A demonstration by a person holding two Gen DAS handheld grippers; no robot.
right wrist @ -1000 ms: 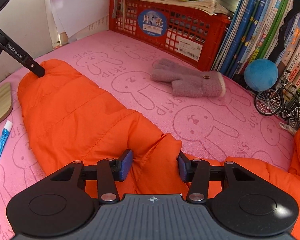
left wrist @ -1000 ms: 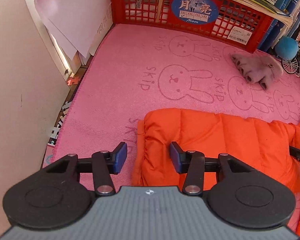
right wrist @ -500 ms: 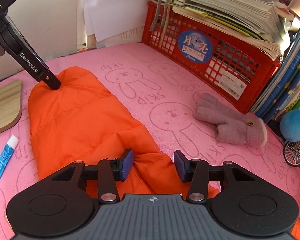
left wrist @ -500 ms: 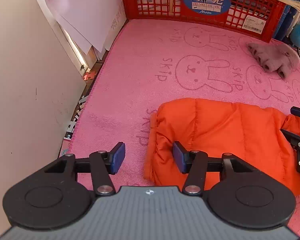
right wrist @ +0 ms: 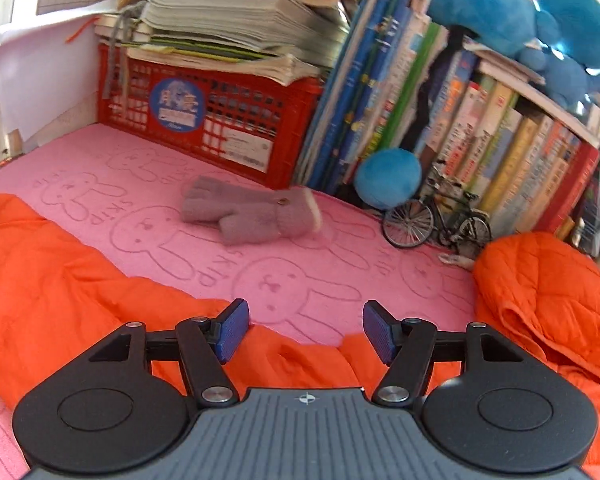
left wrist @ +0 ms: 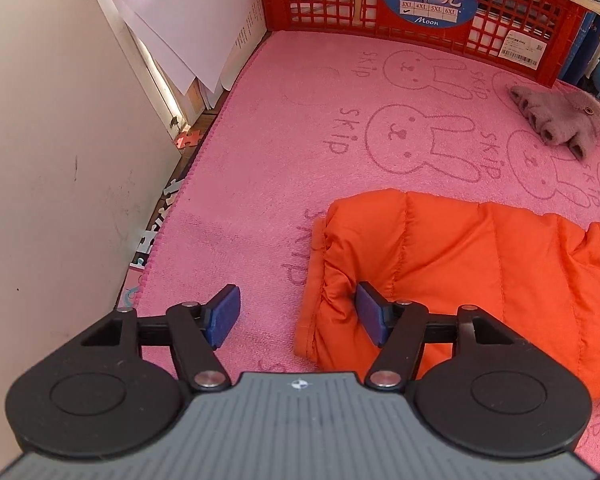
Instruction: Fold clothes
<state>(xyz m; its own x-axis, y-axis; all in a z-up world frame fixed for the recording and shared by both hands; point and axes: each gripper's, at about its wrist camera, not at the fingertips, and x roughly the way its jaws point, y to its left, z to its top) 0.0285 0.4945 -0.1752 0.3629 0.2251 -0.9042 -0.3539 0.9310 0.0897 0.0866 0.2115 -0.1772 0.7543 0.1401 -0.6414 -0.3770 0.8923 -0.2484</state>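
Orange jacket point(left wrist: 480, 264) spread flat on the pink mat point(left wrist: 300, 140). Left gripper point(left wrist: 298, 314) just opening, fingers wide astride the cuff, gripping nothing. Right gripper point(right wrist: 303, 330) likewise just opening, empty above the jacket.

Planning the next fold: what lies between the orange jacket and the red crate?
Only a grey glove on the pink mat, shown in the right wrist view, between the orange jacket and red crate.

Jacket point(right wrist: 60, 292) on mat point(right wrist: 148, 172), glove point(right wrist: 252, 216) behind it, crate point(right wrist: 220, 124) behind glove, under paper stack point(right wrist: 236, 20)
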